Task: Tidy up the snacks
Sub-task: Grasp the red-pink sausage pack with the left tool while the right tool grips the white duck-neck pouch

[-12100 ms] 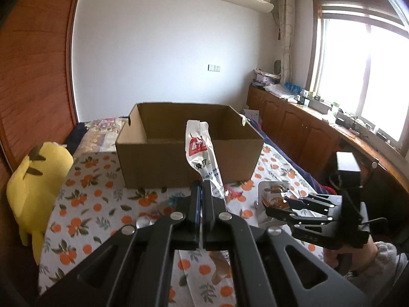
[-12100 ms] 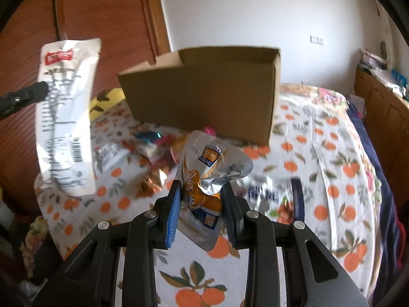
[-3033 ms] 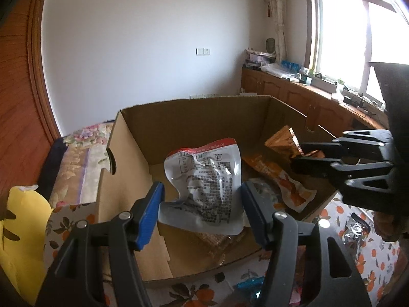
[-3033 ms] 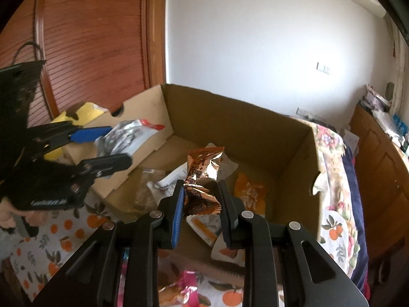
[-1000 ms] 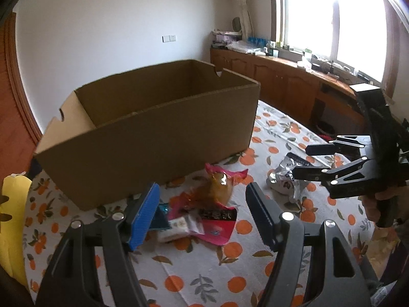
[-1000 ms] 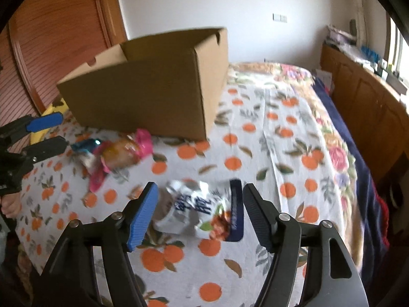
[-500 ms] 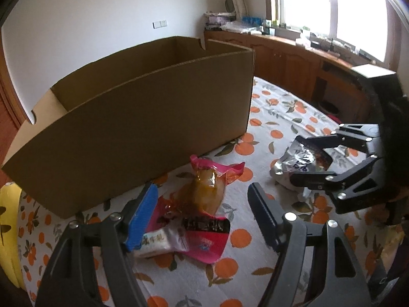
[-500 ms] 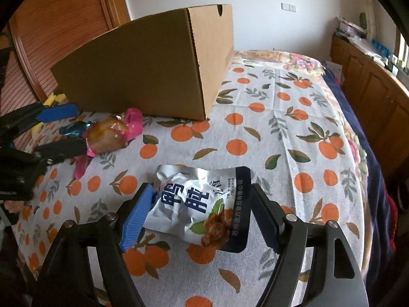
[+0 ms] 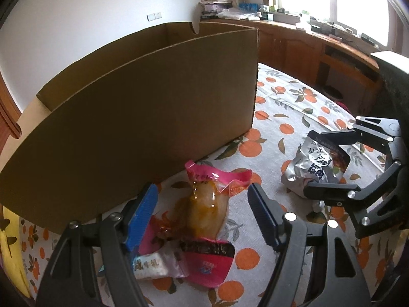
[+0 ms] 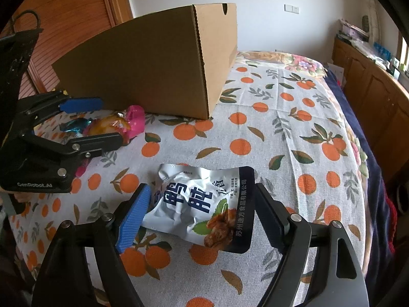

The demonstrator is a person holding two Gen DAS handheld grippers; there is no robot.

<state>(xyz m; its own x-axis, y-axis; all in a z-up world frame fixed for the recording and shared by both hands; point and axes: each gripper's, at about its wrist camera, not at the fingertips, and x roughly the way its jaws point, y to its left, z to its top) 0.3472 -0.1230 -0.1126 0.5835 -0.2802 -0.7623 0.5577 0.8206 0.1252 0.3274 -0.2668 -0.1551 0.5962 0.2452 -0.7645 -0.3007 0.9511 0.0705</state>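
Observation:
A brown cardboard box stands on the orange-print cloth; it also shows in the right wrist view. My left gripper is open, its fingers either side of a pink-topped clear snack packet, which also shows in the right wrist view. My right gripper is open around a silver and dark blue snack pouch lying flat. That pouch and the right gripper appear in the left wrist view; the left gripper appears in the right wrist view.
A pink and black packet, a white packet and a blue wrapper lie by the left gripper. A yellow plush sits at the far left. Wooden cabinets line the right wall.
Both open grippers have come down closer to the cloth: the left over the pink-topped packet, the right over the silver pouch. Earlier each dropped a snack into the box.

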